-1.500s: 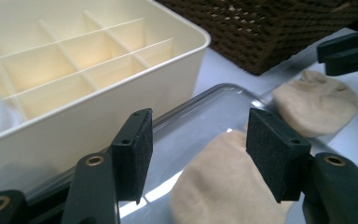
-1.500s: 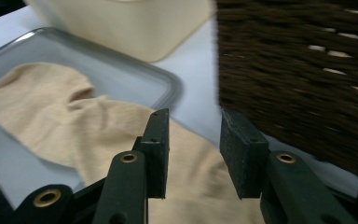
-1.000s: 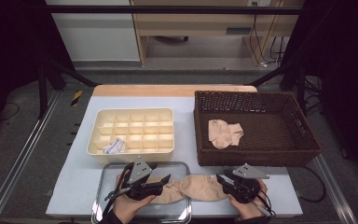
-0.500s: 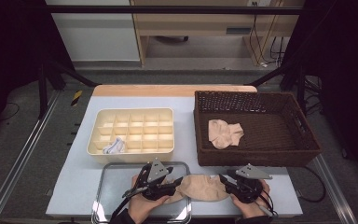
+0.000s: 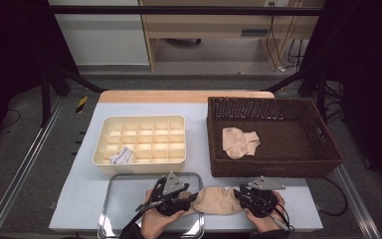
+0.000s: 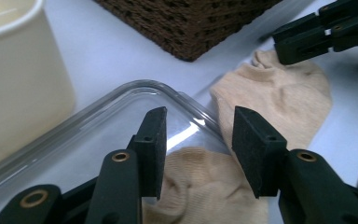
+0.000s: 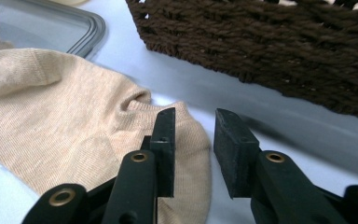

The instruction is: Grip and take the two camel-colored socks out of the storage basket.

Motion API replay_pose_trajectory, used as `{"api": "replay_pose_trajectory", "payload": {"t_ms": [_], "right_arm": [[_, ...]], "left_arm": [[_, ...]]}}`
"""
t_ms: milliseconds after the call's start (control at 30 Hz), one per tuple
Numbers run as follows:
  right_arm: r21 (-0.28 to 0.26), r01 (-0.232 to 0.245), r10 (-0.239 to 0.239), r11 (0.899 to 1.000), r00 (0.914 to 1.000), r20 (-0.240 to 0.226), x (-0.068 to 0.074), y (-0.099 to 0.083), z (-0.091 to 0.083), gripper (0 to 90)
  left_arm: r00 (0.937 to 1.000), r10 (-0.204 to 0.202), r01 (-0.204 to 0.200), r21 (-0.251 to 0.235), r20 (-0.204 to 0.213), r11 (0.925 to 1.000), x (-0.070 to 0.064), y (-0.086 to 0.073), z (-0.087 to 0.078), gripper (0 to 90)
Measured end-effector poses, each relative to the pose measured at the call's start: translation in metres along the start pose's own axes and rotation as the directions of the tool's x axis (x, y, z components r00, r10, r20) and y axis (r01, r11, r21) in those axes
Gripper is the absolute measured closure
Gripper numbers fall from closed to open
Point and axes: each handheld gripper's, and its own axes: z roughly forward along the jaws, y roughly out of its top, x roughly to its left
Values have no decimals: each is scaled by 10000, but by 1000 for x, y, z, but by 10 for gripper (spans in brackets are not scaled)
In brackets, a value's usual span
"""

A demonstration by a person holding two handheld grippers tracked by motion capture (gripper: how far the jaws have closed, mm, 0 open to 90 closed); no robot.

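A beige sock [image 5: 218,199] lies flat at the table's front edge, its left end draped over the rim of a clear tray [image 5: 113,199]. My left gripper [image 5: 193,199] is at that end. In the left gripper view its jaws [image 6: 198,144] stand open just above the sock [image 6: 270,98] where it crosses the tray rim [image 6: 135,88]. My right gripper [image 5: 237,197] is at the sock's right end. There its jaws [image 7: 193,144] are open too, the left one over the sock's edge [image 7: 65,112], the right one over bare table.
A dark wicker basket [image 5: 323,149] at the right holds another beige sock [image 5: 238,142]. A cream divided box [image 5: 144,124] behind the tray has a white sock [image 5: 122,157] in one front cell. The basket wall [image 7: 270,46] stands close behind the right gripper.
My left gripper has slid right across the tray to the sock's left end. The right gripper has stayed at the sock's right end.
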Motion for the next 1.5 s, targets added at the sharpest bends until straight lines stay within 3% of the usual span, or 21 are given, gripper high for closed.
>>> {"api": "replay_pose_trajectory", "payload": {"t_ms": [333, 467, 500, 633, 733, 833, 1033, 1167, 1200, 1233, 1300, 1333, 1500], "right_arm": [[185, 6, -6, 9998, 10000, -9, 2, 0, 2, 763], [152, -32, 31, 9999, 10000, 72, 0, -1, 1, 723], [113, -8, 7, 9999, 9999, 118, 0, -1, 1, 707], [141, 62, -63, 9999, 9999, 93, 0, -1, 2, 750], [262, 21, -21, 9997, 10000, -3, 2, 0, 1, 842], [363, 72, -70, 9993, 10000, -48, 3, 2, -1, 876], [-130, -53, 48, 9999, 9993, -375, 6, 11, -17, 891], [-784, 12, -77, 9969, 9966, -826, 19, 24, -33, 892], [-784, 12, -77, 9969, 9966, -826, 19, 24, -33, 892], [-1040, 56, -177, 9946, 9931, -1162, 29, 32, -36, 892], [-1068, 104, -240, 9942, 9916, -1271, 33, 35, -36, 892], [-1194, 295, -474, 9924, 9877, -1493, 43, 42, -33, 892], [-1154, 606, -828, 9915, 9766, -1983, 65, 55, -16, 892]], "left_arm": [[9994, 200, -194, -211, 290, 9996, -12, 2, -4, 508], [9985, 550, -548, 184, -85, 9983, -17, -1, 2, 526], [9983, 559, -552, 498, -143, 9972, -17, -3, 7, 557], [9981, 586, -572, 754, -175, 9955, -17, -6, 11, 700], [9981, 593, -584, 609, -144, 9964, -17, -5, 9, 794], [9986, 520, -517, 448, -69, 9977, -16, -4, 6, 853], [9994, 219, -220, 35, 269, 9998, -11, 2, -11, 856], [9997, -17, 26, -367, 243, 9993, 0, 3, -39, 856], [9997, -17, 26, -367, 243, 9993, 0, 3, -39, 856], [9997, -171, 179, -494, 158, 9986, 6, 0, -51, 856], [9996, -264, 265, -466, 36, 9986, 13, -7, -60, 856], [9994, -343, 341, -456, -27, 9984, 16, -10, -64, 856], [9964, -750, 737, -356, -386, 9966, 32, -30, -80, 856]]}}
